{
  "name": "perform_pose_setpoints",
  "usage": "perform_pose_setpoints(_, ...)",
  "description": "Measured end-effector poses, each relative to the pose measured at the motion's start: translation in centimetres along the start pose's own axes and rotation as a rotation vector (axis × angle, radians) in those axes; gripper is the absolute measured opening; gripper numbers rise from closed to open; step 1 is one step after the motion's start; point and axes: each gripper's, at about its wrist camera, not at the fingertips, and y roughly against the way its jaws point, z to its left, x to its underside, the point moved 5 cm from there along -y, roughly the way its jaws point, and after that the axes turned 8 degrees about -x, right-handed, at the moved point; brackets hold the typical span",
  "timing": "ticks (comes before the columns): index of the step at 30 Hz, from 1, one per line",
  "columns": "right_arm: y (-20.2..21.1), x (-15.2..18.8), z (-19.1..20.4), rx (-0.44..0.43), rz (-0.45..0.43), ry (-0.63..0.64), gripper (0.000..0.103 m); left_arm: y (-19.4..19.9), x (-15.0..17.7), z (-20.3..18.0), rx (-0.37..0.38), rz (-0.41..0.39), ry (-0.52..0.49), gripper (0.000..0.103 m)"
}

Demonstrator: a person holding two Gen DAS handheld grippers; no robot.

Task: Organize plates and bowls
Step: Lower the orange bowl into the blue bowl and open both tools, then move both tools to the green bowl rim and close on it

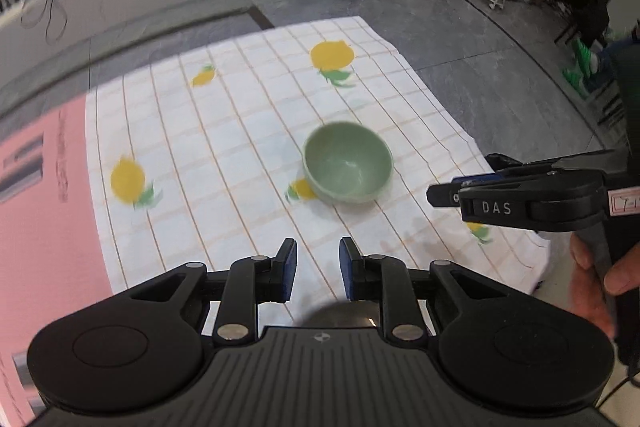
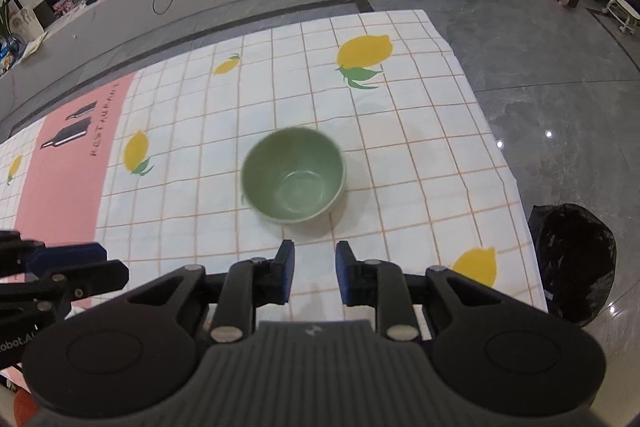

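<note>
A green bowl, holding nothing, sits upright on a lemon-print cloth over the worktop, just ahead of the left tongs and right tongs, both spread apart and gripping nothing.

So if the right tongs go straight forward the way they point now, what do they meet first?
Most likely the green bowl. It stands just ahead of the open right tongs, slightly left of centre, with only bare tablecloth between. Depth is uncertain; they might pass above its rim.
</note>
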Motion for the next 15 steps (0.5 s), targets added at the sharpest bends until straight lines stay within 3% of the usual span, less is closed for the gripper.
perform_pose_setpoints(15,-7.3,-4.6,-2.3,0.018,0.097,-0.035,0.021,-8.5,-4.8,0.0,0.013,0.089,-0.045,0.025)
